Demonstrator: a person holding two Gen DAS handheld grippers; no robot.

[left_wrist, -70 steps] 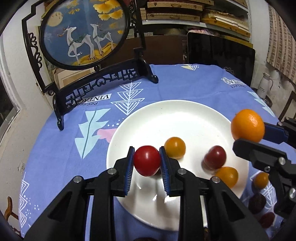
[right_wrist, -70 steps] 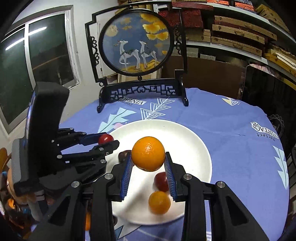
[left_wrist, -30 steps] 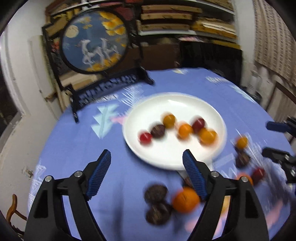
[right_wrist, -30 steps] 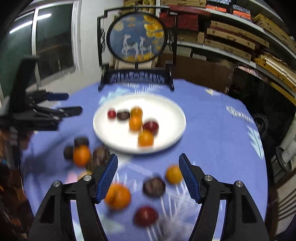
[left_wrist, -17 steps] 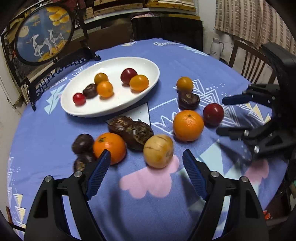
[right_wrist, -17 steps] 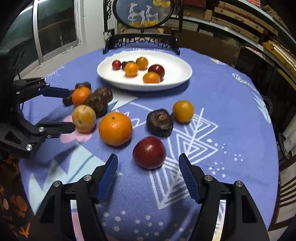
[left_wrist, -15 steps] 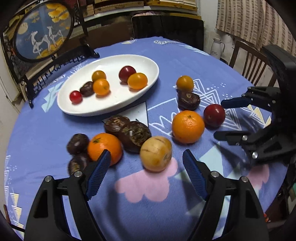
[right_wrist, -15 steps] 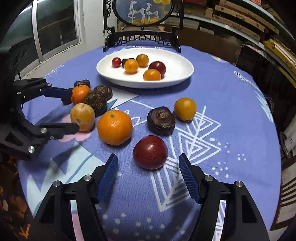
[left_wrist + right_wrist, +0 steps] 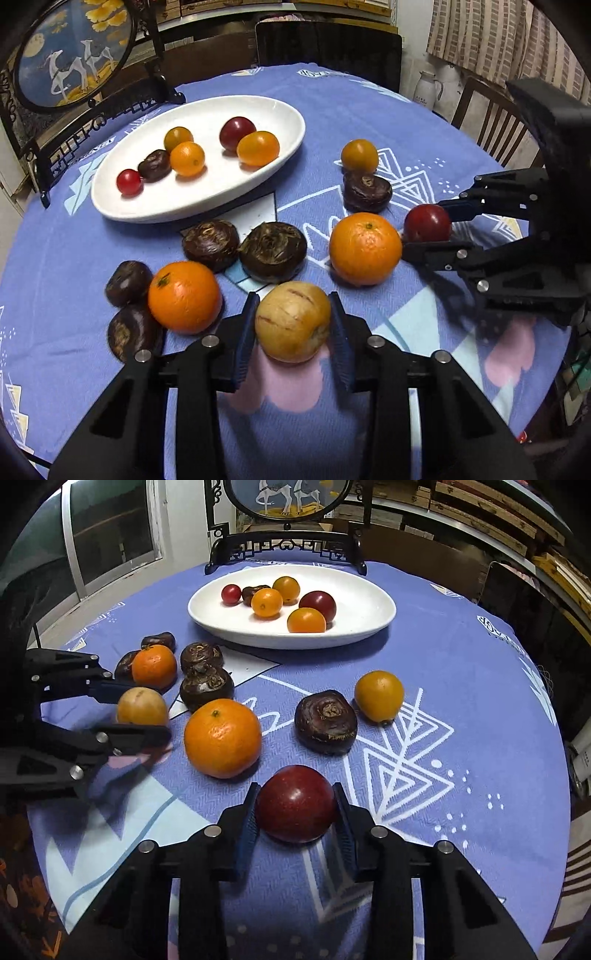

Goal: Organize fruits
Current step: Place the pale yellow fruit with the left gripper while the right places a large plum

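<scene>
Blue tablecloth (image 9: pixel 461 672), left gripper (image 9: pixel 293 326) seemingly clamping tan fruit (image 9: pixel 293 321), right gripper (image 9: pixel 295 806) clamping red plum (image 9: pixel 296 803), table edge near.

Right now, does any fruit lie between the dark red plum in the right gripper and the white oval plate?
Yes. A large orange mandarin and a dark brown water chestnut sit between the dark red plum and the white oval plate.

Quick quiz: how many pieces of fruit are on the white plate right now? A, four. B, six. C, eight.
B: the white plate holds six pieces: a small red tomato, a dark brown one, three orange-yellow ones and a dark red one.
</scene>
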